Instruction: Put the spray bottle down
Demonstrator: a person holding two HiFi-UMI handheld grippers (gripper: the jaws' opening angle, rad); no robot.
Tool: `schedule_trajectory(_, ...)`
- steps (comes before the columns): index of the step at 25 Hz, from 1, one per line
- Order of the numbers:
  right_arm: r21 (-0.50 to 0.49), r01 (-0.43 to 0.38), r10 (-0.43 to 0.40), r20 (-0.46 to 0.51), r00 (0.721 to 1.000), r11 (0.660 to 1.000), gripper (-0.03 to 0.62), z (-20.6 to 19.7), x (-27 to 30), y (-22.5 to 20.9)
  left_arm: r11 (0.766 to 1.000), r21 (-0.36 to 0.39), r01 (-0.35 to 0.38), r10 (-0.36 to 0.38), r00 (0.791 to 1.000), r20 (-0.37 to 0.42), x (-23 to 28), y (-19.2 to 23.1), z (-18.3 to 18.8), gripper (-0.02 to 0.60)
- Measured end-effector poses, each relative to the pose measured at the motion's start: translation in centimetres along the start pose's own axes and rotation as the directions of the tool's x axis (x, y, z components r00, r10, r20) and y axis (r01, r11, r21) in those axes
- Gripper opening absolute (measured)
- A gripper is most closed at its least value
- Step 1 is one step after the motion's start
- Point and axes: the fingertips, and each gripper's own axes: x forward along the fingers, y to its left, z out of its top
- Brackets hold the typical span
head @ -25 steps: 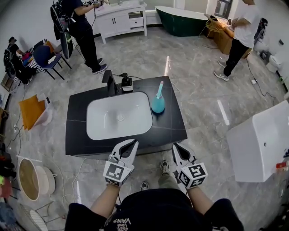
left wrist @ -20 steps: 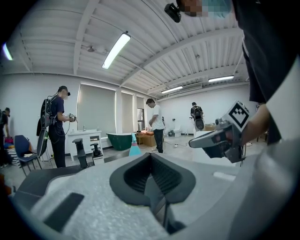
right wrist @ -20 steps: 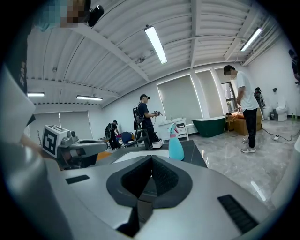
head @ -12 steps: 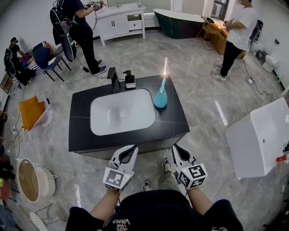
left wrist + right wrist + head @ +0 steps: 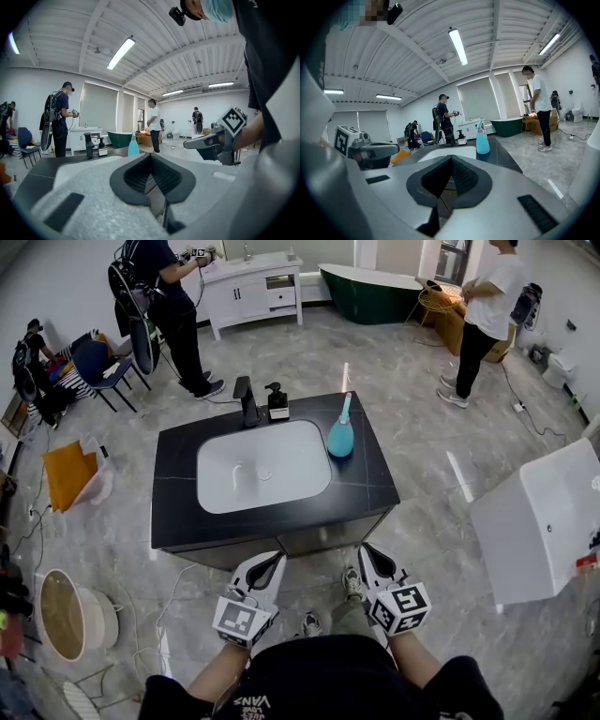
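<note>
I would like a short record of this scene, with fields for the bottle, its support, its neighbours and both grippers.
bottle: light blue plastic spray bottle, upright, not held
support: black counter, right of the white basin
behind basin: black faucet, black soap dispenser
left gripper: shut, empty, short of the counter
right gripper: shut, empty, short of the counter

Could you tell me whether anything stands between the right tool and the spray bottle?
Nothing visible does: only bare black counter lies between the right tool and the spray bottle, which stands beside the basin.
</note>
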Motion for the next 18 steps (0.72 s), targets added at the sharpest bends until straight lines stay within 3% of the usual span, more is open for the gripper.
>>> schedule_trajectory(18, -0.015, 0.049, -0.049, -0.025, 0.998, 0.999, -0.002, -1.7, -1.1, 2.0, 0.999, -0.034, 0.017, -0.017, 1.0, 0.006, -2.7, -0.1, -2.0, 0.009)
